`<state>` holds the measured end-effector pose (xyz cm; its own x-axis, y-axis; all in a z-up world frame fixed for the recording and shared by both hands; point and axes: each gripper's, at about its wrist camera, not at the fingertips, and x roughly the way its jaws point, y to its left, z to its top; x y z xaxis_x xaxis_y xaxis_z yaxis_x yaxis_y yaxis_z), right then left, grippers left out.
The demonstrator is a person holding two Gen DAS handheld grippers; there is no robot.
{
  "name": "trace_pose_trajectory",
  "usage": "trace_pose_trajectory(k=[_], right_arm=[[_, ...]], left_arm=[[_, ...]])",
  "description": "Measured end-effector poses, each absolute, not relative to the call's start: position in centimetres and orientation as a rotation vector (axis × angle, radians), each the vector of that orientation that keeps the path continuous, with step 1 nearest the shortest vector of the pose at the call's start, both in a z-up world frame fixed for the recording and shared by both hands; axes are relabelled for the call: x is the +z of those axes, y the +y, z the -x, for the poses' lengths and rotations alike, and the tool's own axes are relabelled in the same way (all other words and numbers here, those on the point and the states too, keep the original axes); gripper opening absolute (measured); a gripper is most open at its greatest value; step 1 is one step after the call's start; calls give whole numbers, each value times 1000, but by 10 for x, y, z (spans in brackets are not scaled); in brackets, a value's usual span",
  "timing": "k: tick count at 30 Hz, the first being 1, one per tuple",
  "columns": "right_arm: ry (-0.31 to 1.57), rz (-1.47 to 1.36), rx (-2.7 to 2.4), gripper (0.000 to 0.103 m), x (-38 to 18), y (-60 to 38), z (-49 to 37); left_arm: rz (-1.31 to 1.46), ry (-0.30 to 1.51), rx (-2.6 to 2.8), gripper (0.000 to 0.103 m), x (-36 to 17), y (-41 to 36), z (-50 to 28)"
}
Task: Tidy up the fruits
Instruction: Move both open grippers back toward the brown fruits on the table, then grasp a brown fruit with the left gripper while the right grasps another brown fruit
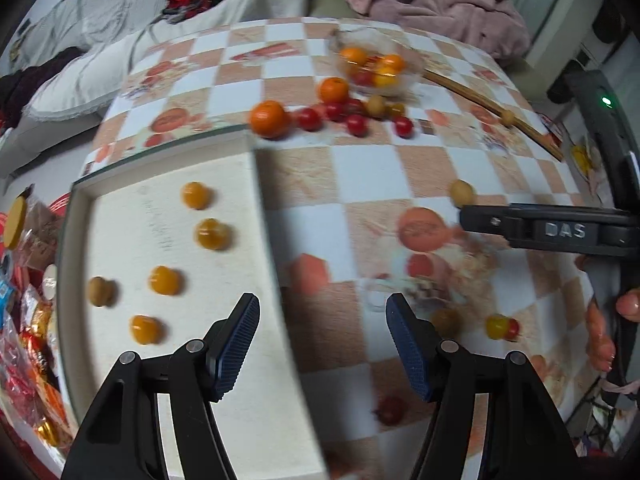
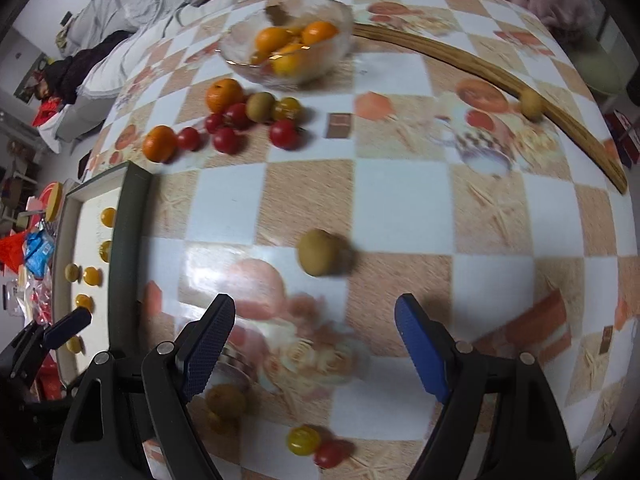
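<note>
White tray (image 1: 240, 360) holds yellow fruits (image 1: 212, 234); glass bowl (image 2: 240, 46), seemingly oranges (image 2: 272, 40).

Tray (image 1: 168, 360) left of bowl (image 2: 240, 46), loose fruits (image 2: 236, 120) between.

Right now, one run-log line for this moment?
left gripper: open, empty | right gripper: open, empty | tray: yellow fruits | bowl: oranges

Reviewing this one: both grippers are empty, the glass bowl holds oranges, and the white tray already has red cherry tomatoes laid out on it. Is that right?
Not quite. The fruits on the white tray are yellow-orange, plus one brownish one, not red cherry tomatoes; the left wrist view shows them. The rest stands: the left gripper and right gripper are empty, and the glass bowl holds oranges.
</note>
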<state>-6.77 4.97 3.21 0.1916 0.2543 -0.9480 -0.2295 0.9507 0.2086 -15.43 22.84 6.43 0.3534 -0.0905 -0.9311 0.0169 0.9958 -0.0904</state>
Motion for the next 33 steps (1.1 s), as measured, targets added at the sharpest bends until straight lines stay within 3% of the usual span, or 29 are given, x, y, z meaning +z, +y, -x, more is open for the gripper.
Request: trace_pose_trajectory(k=[10, 27, 29, 33], right_arm=[[1346, -24, 322, 85, 25, 24, 65], [1311, 85, 399, 84, 14, 61, 47], [1298, 117, 405, 78, 14, 69, 46], [1277, 185, 407, 50, 16, 79, 48]], left_arm=[[35, 1270, -181, 67, 41, 162, 155], [18, 1316, -141, 67, 19, 140, 148], [14, 1316, -133, 67, 19, 138, 148], [6, 1312, -105, 52, 20, 135, 148]])
